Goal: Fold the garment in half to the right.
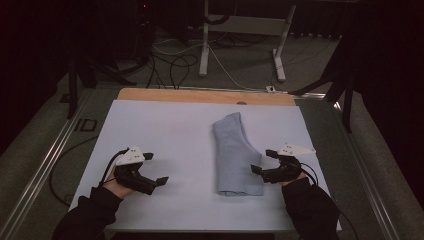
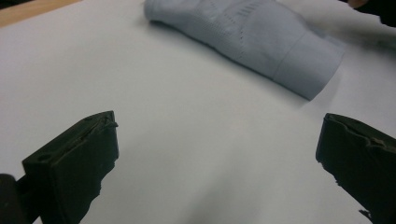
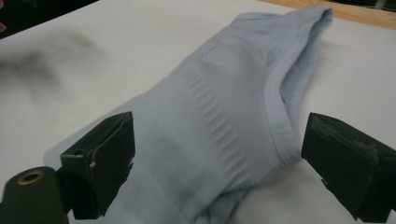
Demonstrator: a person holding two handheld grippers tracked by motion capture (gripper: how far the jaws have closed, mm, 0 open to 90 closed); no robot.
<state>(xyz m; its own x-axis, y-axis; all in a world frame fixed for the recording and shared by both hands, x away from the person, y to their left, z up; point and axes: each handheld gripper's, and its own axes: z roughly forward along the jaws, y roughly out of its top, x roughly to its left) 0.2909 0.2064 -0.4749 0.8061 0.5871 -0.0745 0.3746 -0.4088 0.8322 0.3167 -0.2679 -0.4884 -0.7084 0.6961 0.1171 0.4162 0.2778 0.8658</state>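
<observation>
Folded light-blue garment lies on the white sheet covering the table, right of centre, long axis running from the far edge toward the near edge, its near end close to the near edge. Looks already folded into 1 narrow bundle, so most of the folding seems done; what's left is likely 1 more fold or a tidy-up, hard to say.

Right gripper sits at the garment's right edge near its near end, jaws spread wide; in the right gripper view the cloth lies between the 2 jaws but is not pinched. Left gripper hovers over bare sheet toward the near-left corner, well apart from the garment, jaws also wide apart, holding nothing; the garment shows ahead of it.

Room: left half of the sheet is free, plenty of space to slide or flip leftward. Right side tighter, garment near the sheet's right edge. Wooden strip along the far edge.
</observation>
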